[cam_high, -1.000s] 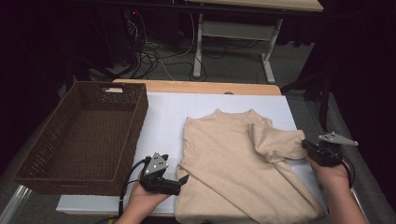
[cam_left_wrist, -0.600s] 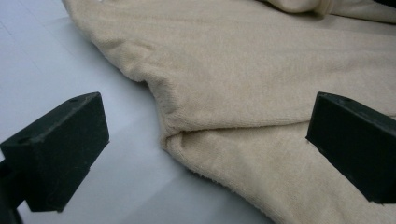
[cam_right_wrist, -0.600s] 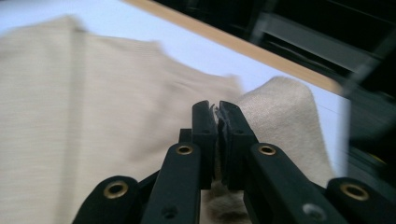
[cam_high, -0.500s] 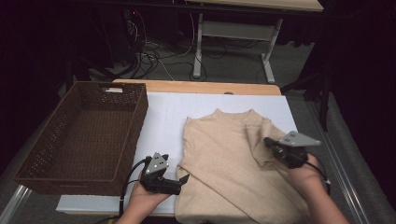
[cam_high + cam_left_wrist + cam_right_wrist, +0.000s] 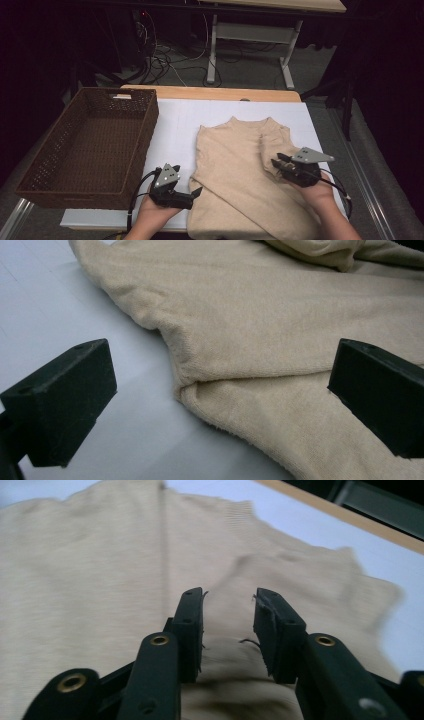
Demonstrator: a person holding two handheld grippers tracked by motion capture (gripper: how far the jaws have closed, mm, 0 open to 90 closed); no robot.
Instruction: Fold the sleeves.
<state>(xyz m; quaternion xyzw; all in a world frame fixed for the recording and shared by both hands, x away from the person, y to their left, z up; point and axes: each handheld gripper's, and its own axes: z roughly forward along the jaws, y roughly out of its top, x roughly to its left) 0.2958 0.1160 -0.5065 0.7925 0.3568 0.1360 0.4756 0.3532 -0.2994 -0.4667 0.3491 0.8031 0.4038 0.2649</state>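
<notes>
Since a second ago, sleeve folded inward across beige sweater (image 5: 240, 180), which lies on the white sheet (image 5: 200, 120). Right gripper (image 5: 276, 162) just opening, seemingly nothing pinched. Left gripper (image 5: 196, 192) wide open at sweater's edge. Basket (image 5: 90, 145) left.

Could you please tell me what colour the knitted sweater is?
The knitted sweater is plain beige, clearest in the left gripper view.

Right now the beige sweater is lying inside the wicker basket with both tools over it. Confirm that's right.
Not right. The beige sweater lies flat on the white table cover, beside the wicker basket, not in it; the high view shows this. The rest stands: the left tool is at its lower left edge and the right tool over its folded sleeve.
</notes>
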